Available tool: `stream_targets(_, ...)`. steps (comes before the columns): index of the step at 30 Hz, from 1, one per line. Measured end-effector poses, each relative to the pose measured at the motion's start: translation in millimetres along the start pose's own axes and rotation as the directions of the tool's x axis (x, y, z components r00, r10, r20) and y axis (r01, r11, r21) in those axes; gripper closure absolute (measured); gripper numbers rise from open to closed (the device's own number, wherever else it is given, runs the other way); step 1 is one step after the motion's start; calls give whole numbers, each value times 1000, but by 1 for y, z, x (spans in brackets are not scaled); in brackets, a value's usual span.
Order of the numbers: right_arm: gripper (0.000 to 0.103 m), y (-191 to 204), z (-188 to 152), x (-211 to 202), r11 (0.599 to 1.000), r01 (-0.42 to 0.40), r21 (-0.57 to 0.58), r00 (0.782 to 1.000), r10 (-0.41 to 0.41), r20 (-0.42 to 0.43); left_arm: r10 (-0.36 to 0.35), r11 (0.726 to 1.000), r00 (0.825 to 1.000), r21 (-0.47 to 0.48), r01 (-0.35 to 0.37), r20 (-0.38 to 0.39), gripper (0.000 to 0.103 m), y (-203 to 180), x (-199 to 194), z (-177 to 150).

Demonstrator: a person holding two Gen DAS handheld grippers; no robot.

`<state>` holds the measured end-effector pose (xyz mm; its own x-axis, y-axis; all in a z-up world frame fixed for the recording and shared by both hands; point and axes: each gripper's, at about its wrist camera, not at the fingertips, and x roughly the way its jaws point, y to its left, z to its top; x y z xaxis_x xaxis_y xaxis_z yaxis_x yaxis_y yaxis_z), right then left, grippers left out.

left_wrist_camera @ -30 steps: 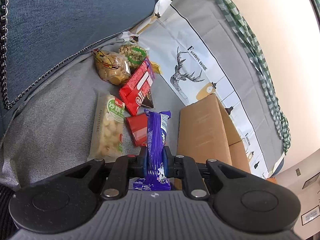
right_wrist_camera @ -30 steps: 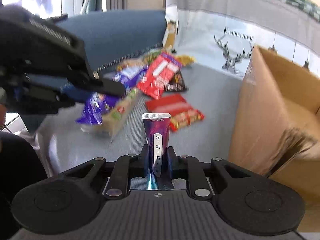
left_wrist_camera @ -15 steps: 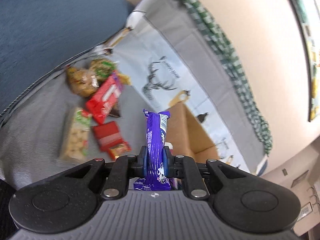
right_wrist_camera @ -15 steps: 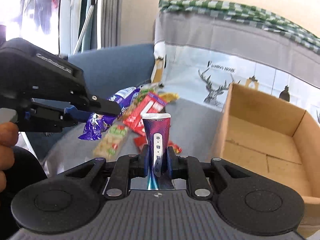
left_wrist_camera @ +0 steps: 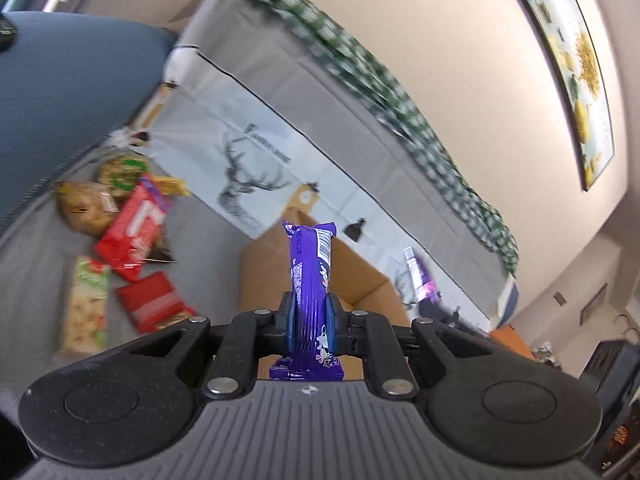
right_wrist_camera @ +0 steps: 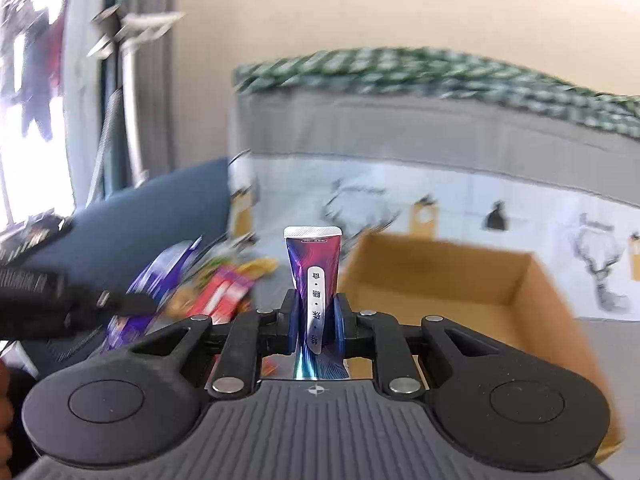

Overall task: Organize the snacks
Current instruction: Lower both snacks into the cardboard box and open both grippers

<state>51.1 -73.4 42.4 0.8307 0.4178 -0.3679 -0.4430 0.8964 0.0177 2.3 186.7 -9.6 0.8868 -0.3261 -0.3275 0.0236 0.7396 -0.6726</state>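
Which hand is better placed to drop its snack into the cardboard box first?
Probably the right: its gripper, shut on the purple-red packet, faces the cardboard box opening. The left gripper sees mostly the box's outer wall.

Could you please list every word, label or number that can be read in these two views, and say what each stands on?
"殊颜" (partly legible white strip): iridescent purple-pink sachet.
"...ake": purple snack bar wrapper; its small print is too small to read.
White lettering: red snack packet; blurred.
Caption above the deer: grey printed cloth; blurred.
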Motion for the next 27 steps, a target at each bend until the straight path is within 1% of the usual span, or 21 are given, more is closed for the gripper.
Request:
stream_targets(3, 85, -33, 24, -7, 998, 58, -6, 998, -58, 37, -41, 999, 999, -2, 41, -6, 87, -21, 20, 9)
stream_targets(6, 85, -66, 36, -11, 992, 126, -18, 990, -125, 63, -77, 997, 997, 11, 77, -10, 87, -47, 46, 20)
stream_targets(8, 85, -88, 40, -9, 983, 183, -20, 981, -181, 73, -94, 995, 995, 23, 94, -12, 87, -64, 65, 26)
stream_targets(11, 85, -115, 34, -2, 964, 265, 13, 962, -265, 61, -104, 993, 994, 54, 105, -32, 87, -88, 98, 36)
stream_targets(13, 85, -128, 19, 1, 950, 305, 61, 950, -308, 42, -105, 990, 993, 89, 109, -51, 87, -101, 121, 41)
stream_targets(14, 85, -132, 12, 4, 946, 316, 76, 948, -318, 25, -109, 988, 993, 106, 115, -54, 87, -106, 130, 43)
stream_targets(16, 85, -136, 5, 9, 943, 326, 68, 945, -326, -12, -125, 982, 991, 136, 130, -51, 87, -111, 145, 42)
stream_targets(19, 85, -136, 3, 10, 941, 336, 39, 942, -337, 8, -148, 976, 988, 153, 153, -46, 87, -104, 160, 31)
stream_targets(20, 85, -137, 1, 13, 939, 343, 27, 939, -343, 3, -145, 976, 988, 155, 153, -59, 88, -100, 165, 25)
stream_targets(23, 85, -141, -5, 21, 934, 358, 0, 934, -358, -22, -99, 982, 989, 149, 115, -111, 88, -94, 185, 15)
stream_targets(27, 85, -141, -8, 27, 929, 370, -31, 928, -371, -32, -99, 981, 989, 156, 115, -110, 88, -96, 199, 15)
